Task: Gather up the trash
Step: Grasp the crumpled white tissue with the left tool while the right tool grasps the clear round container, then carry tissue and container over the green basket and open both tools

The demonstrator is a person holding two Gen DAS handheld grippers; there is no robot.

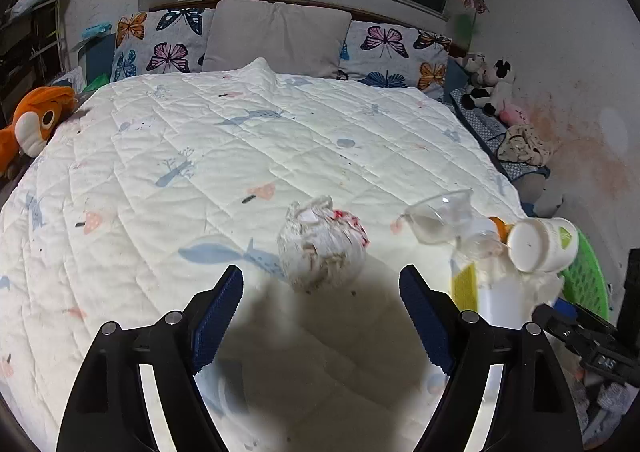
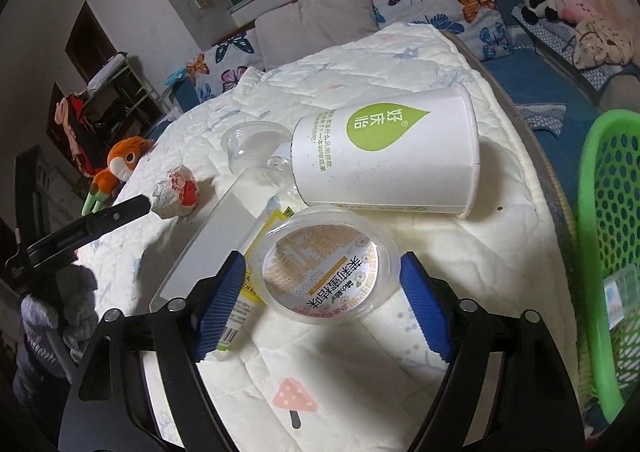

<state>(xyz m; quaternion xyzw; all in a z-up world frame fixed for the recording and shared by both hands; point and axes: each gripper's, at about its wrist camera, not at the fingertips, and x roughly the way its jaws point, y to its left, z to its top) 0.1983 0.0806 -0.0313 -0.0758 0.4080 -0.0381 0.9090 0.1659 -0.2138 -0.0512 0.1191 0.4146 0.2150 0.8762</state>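
Observation:
A crumpled wrapper ball with red print lies on the white quilt, just ahead of my left gripper. The gripper is open, with its blue pads clear of the ball. My right gripper is open around a round clear plastic tub with a printed label. The tub's rim sits close to the right pad and stands off the left one. Behind the tub, a white paper cup with a green leaf logo lies on its side. A clear plastic cup and a yellow packet lie beside them.
A green perforated basket stands off the bed's right edge. A flat white box lies left of the tub. An orange plush toy sits at the bed's left side, with pillows at the head. The wall runs along the right.

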